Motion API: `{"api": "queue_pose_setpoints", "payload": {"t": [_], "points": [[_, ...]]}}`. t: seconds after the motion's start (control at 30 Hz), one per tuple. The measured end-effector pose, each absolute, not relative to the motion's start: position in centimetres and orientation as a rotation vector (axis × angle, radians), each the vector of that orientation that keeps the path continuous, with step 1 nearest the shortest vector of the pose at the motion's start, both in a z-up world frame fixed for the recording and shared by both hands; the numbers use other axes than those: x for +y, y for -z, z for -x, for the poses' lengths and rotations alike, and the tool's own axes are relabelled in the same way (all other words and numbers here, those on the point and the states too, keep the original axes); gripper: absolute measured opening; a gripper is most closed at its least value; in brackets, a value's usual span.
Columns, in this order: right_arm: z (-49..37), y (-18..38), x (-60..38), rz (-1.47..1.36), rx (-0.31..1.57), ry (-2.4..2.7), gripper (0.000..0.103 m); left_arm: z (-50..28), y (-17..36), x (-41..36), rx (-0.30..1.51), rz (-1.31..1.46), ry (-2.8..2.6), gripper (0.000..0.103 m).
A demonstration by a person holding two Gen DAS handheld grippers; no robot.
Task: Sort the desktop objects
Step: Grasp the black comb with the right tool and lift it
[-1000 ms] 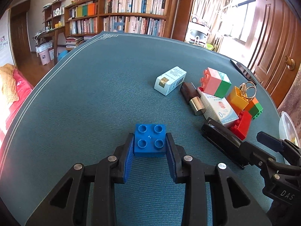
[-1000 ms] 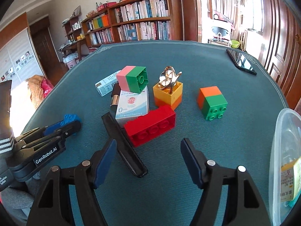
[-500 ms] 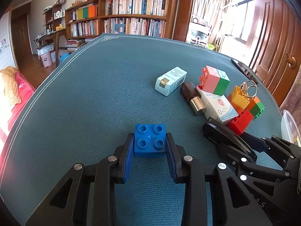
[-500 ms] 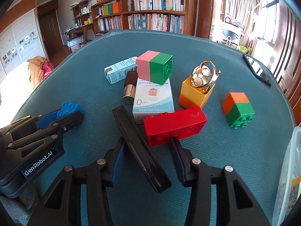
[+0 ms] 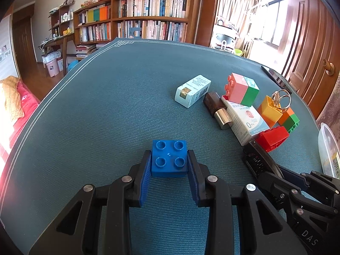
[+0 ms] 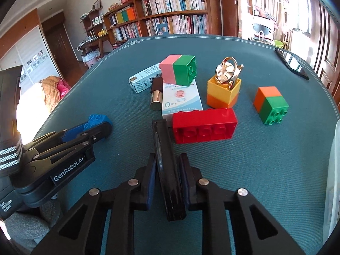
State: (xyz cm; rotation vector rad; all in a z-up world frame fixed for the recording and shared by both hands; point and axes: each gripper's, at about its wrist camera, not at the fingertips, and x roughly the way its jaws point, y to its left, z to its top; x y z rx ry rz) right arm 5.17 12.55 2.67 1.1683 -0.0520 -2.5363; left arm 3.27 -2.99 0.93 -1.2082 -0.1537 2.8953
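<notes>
Lit brightly by daylight from windows (image 5: pixel 274 21) at right; blown-out glare at left edge, fisheye bending, dark corners.

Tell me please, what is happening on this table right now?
A person is sorting small things on a green table with two hand-held tools. The left tool is shut on a blue brick that sits on the table. The right tool is shut on a long black bar lying beside a red brick. More bricks, two small boxes and a gold ring wait behind, not yet touched. A clear tub stands at the right edge.
</notes>
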Motion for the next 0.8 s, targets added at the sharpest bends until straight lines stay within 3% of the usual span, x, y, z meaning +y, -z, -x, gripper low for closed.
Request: {"api": "queue_pose_setpoints", "payload": {"t": [0.47,0.8], "points": [[-5.7,-3.6,14.0,-1.165,-0.168,2.535,0.023,-3.5,-1.0,-3.0,-0.144,1.198,-2.908,0.035],[-5.7,-2.3,12.7,-1.223,-0.144,2.476,0.049,-3.5,-1.0,-2.8,-0.145,1.202,-2.904,0.035]]}}
